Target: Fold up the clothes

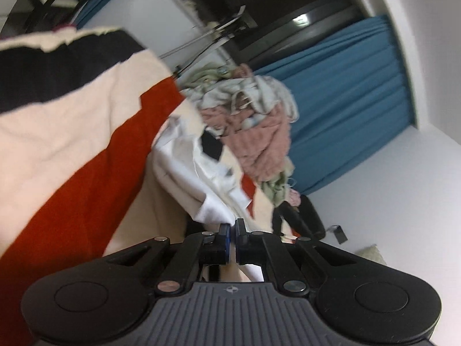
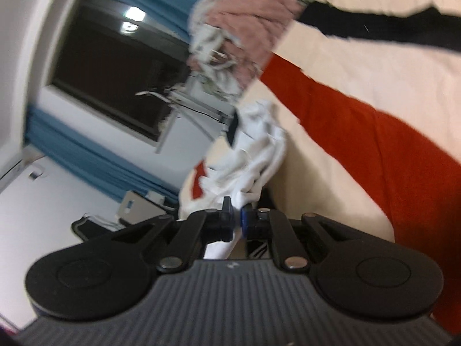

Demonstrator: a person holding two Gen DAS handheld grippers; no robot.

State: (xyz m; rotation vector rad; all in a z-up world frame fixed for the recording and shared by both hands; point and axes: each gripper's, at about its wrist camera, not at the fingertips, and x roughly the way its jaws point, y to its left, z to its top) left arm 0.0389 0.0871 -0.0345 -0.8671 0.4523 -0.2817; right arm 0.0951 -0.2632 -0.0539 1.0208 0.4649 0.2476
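Behind both clamped grippers, white garment [image 1: 184, 173] folds blur indistinctly.

Even indoor light, no hard shadows. Ceiling lamps glare as bright patches in the dark window [image 2: 109, 77], also reflected in the left view. Motion blur smears the striped blanket [image 2: 374, 92] and blue curtains [image 1: 354, 95]; fisheye bending curves the walls at every edge.

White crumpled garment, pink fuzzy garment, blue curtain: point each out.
White crumpled garment [image 1: 184, 170], left wrist view, its bunched middle.
Pink fuzzy garment [image 1: 265, 141], left wrist view, its hanging fold.
Blue curtain [image 1: 354, 95], left wrist view, its pleated middle.
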